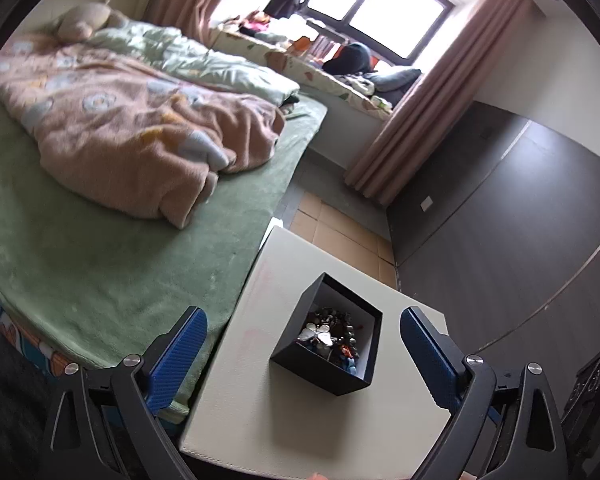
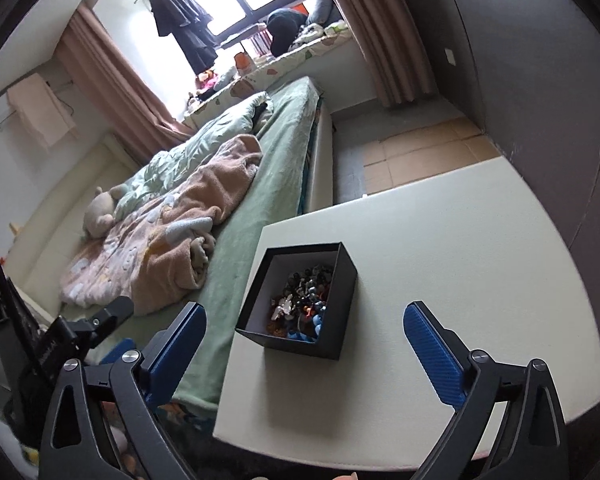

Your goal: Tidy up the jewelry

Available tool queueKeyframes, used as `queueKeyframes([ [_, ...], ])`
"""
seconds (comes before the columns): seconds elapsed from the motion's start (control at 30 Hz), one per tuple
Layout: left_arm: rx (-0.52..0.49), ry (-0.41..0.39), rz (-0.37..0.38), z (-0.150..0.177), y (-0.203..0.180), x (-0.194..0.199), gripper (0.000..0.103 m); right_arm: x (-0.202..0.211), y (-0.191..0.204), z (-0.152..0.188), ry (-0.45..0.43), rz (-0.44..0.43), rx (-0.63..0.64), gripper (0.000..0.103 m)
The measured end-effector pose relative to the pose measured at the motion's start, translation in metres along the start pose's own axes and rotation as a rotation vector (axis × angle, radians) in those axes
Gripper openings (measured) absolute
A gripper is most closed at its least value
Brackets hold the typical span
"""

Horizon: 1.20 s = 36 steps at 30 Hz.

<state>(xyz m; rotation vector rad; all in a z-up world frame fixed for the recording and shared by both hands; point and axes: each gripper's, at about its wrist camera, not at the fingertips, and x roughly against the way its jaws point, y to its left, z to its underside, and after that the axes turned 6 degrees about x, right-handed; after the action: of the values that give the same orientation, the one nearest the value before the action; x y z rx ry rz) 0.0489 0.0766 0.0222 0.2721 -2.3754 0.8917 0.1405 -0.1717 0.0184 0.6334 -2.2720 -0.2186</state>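
Blue ribbed pads line both fingers of the left gripper point(image 1: 304, 332), whose jaws stand spread wide and hold nothing; they hang above the near part of the white desk point(image 1: 260, 412). Between and just beyond the fingertips sits the black box point(image 1: 320, 372), open-topped and turned so one corner points toward the camera. Inside it lies the jewelry point(image 1: 332, 336), a tangled heap of dark beads with a silver butterfly-shaped piece on top and some blue and orange items at the near right. From the right wrist view, the right gripper point(image 2: 304, 320) likewise has its jaws spread wide with nothing between them, positioned above the near edge of the desk point(image 2: 440, 248). The box point(image 2: 332, 332) rests on the left part of the desk surface, close to its left edge, and the jewelry point(image 2: 300, 304) fills its floor. Part of the left gripper's black frame shows at the near left in that view. Left of the desk stands the bed point(image 1: 100, 264) with a green sheet, carrying a crumpled pink blanket point(image 1: 140, 136), a pale green quilt and a plush toy point(image 2: 100, 208) at the far end. Beyond the bed is a window point(image 1: 380, 4) with pink curtains point(image 1: 440, 96) and a cluttered window seat. A dark wall point(image 1: 520, 220) runs along the right side.
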Motion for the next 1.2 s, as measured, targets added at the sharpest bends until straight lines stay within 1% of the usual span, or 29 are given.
queueKeyframes([
  [0.13,-0.111,-0.035,-0.004,0.011,-0.022,0.017,0.100,0.024,0.001,0.011,-0.043,0.038,0.027,0.103],
  [0.2,-0.172,-0.052,-0.013,0.017,-0.031,0.022,0.102,0.035,0.002,0.016,-0.052,0.060,0.045,0.103],
  [0.27,-0.231,-0.059,-0.019,0.023,-0.040,0.027,0.102,0.044,0.002,0.020,-0.063,0.070,0.059,0.103],
  [0.4,-0.309,-0.050,-0.008,0.033,-0.053,0.035,0.102,0.056,0.004,0.020,-0.039,0.081,0.084,0.103],
  [0.47,-0.338,-0.052,-0.011,0.037,-0.058,0.039,0.102,0.062,0.005,0.022,-0.028,0.066,0.101,0.103],
  [0.63,-0.357,-0.046,-0.025,0.039,-0.065,0.045,0.102,0.073,0.005,0.024,-0.043,0.082,0.136,0.103],
  [0.73,-0.359,-0.050,-0.038,0.040,-0.066,0.047,0.102,0.081,0.004,0.025,-0.046,0.074,0.156,0.103],
  [0.83,-0.367,-0.034,-0.042,0.042,-0.068,0.047,0.102,0.087,0.003,0.025,-0.047,0.076,0.165,0.103],
  [0.97,-0.372,-0.024,-0.043,0.045,-0.070,0.049,0.102,0.097,0.001,0.023,-0.062,0.020,0.149,0.103],
  [1.1,-0.388,-0.034,-0.047,0.046,-0.072,0.055,0.102,0.102,0.005,0.024,-0.066,0.039,0.170,0.103],
  [1.2,-0.392,-0.025,-0.041,0.046,-0.072,0.057,0.102,0.102,0.005,0.024,-0.066,0.044,0.167,0.103],
])
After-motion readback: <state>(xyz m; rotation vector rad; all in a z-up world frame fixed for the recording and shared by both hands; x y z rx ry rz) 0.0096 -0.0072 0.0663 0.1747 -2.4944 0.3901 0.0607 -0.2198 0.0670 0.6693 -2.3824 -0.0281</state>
